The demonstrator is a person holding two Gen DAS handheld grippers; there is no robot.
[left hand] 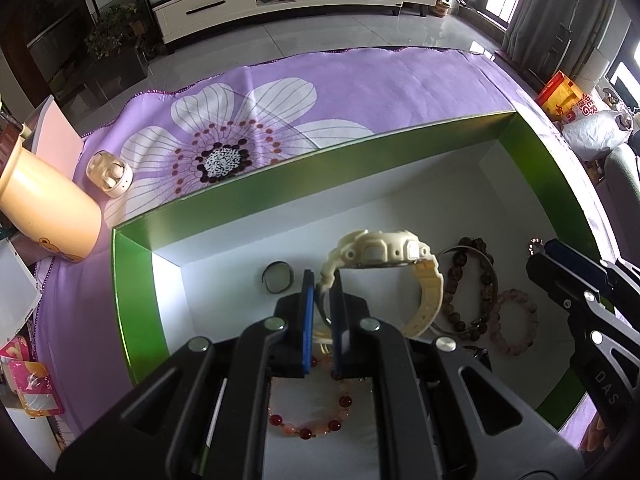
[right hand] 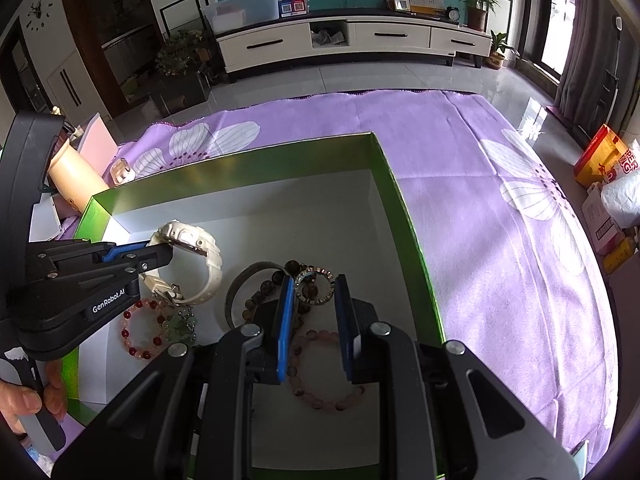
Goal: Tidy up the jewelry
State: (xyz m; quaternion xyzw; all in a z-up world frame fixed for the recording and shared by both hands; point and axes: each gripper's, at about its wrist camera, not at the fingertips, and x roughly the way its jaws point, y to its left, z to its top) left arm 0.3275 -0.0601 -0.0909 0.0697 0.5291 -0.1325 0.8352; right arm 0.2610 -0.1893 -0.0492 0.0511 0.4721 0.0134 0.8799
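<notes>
A green box with a white floor (left hand: pixel 248 280) (right hand: pixel 320 208) holds the jewelry. My left gripper (left hand: pixel 323 280) is shut on the strap of a cream watch (left hand: pixel 380 254) (right hand: pixel 188 244) and holds it above the box floor. My right gripper (right hand: pixel 314 284) (left hand: pixel 538 250) is shut on a small jewelled ring (right hand: pixel 316 286) (left hand: pixel 535 245) over the box's right side. On the floor lie a red bead bracelet (left hand: pixel 312 426) (right hand: pixel 138 336), a dark bead bracelet (left hand: pixel 476 280) (right hand: pixel 264 288), a pink bead bracelet (left hand: pixel 520 322) (right hand: pixel 320 392) and a dark ring (left hand: pixel 278 276).
The box sits on a purple flowered cloth (left hand: pixel 360 88) (right hand: pixel 500 220). A cream earbud case (left hand: pixel 109 174) and a yellow cup (left hand: pixel 48 208) lie left of the box. Packets (left hand: pixel 32 384) are at the left edge, boxes and a bag (right hand: pixel 608 184) at the right.
</notes>
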